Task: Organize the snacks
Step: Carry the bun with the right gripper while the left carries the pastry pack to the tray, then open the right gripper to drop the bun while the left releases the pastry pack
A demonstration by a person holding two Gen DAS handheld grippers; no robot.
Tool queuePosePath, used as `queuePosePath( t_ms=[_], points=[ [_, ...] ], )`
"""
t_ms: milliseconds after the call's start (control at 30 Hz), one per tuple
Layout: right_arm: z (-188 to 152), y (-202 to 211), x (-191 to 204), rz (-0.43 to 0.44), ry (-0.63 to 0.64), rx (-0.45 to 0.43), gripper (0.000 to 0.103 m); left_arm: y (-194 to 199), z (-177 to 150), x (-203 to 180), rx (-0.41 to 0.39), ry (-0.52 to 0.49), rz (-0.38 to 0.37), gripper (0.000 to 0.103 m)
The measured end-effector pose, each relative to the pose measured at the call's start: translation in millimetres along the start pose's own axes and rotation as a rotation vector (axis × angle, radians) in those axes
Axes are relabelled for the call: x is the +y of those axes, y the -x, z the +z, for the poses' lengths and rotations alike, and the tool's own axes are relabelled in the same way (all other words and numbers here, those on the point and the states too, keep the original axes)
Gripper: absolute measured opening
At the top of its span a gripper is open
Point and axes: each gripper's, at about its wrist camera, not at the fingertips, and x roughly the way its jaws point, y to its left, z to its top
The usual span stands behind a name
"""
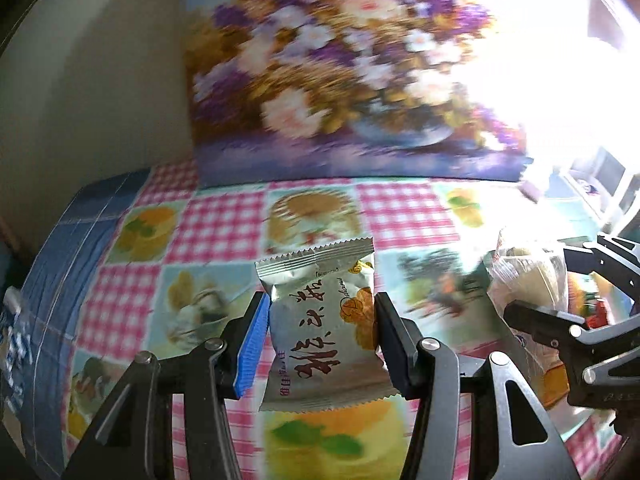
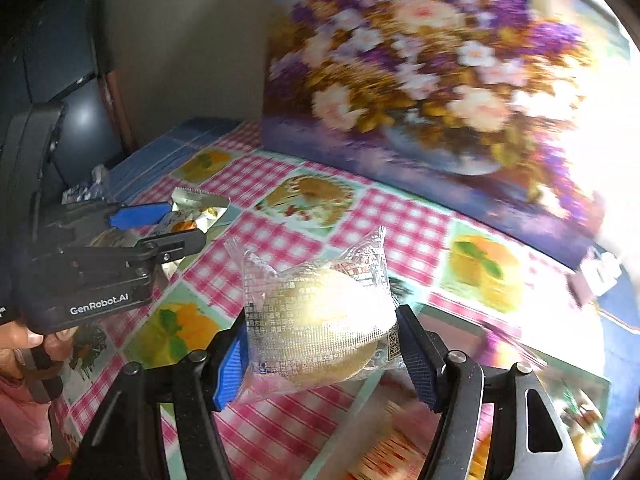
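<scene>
From the left wrist we see our left gripper [image 1: 320,332] clamping a flat silver foil snack packet [image 1: 320,328] with zigzag ends, above the checked plastic tablecloth [image 1: 216,228]. From the right wrist, our right gripper [image 2: 322,348] squeezes a clear crinkled wrapper holding a round golden pastry [image 2: 320,320], lifted clear of the cloth.

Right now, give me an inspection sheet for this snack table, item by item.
Surface: patchwork tablecloth, pink checks and fruit prints.
Job's things: silver snack packet; clear-wrapped round cake.
Clutter: small foil packets at the table's far edge.
Grippers: left gripper shut on the silver snack packet; right gripper shut on the clear-wrapped round cake; both off the cloth.
Cables: nothing seen.
Surroundings: flower painting leaning against the wall; window glare on the right.
</scene>
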Motion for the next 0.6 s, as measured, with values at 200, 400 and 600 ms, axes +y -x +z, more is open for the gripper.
queuePosePath(
  t_ms=[200,400,600],
  points=[
    [-21.5,53.8,-47.5,-0.111,-0.089,-0.033,0.071,17.4,9.2,-65.9,-0.018,-0.11,-0.134,0.054],
    [-58.5,98.7,-90.3,-0.231,-0.183,-0.006,0.071,23.7,-2.3,-130.3,0.014,-0.227,-0.243,0.054],
    [-111.3,113.5,-120.3,-0.29,-0.285,0.072,0.071,15.1,-20.5,-180.3,0.082,-0.322,-0.3,0.054]
  ],
)
